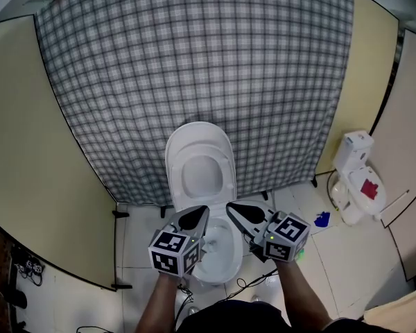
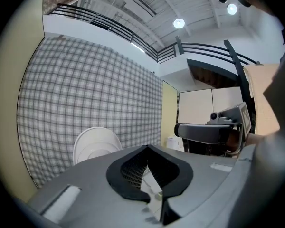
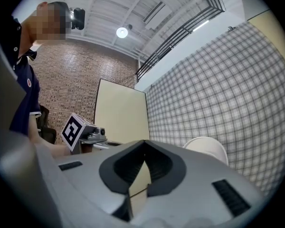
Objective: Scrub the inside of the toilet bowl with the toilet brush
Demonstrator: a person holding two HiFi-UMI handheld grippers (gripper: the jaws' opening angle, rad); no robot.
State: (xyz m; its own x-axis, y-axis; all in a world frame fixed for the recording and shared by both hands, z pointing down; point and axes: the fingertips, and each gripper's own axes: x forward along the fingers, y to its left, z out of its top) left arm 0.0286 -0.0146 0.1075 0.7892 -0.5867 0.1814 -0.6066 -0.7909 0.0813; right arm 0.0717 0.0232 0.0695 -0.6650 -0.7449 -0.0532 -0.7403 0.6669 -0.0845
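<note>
1. Toilet (image 1: 172, 186): white, mid-floor, back to the cloth. Lid (image 1: 200, 159) raised upright. Bowl (image 1: 225, 252) open, directly under the two grippers and partly hidden by them.
2. Left gripper (image 1: 200, 212): held over the bowl's left side, pointing towards the lid. Jaws pressed together tip to tip, nothing between them. Marker cube (image 1: 175, 250) at its rear, over the person's forearm.
3. Right gripper (image 1: 234, 209): held over the bowl's right side, just beside the left one, the tips apart. Jaws likewise pressed together and empty. Second cube (image 1: 288, 235) at its rear.
4. Cloth (image 1: 194, 61): grey-and-white check, hung as a backdrop behind the toilet, reaching the floor.
5. Panels (image 1: 28, 151): pale yellow, one on each side of the cloth.
6. Second toilet (image 1: 357, 179): white, smaller in view, by the right panel, with a red patch on top.
7. Blue item (image 1: 322, 220): on the floor tiles between the two toilets; too small to tell what it is, possibly a rag.
8. Cables (image 1: 28, 266): dark tangle, floor, lower left.
</note>
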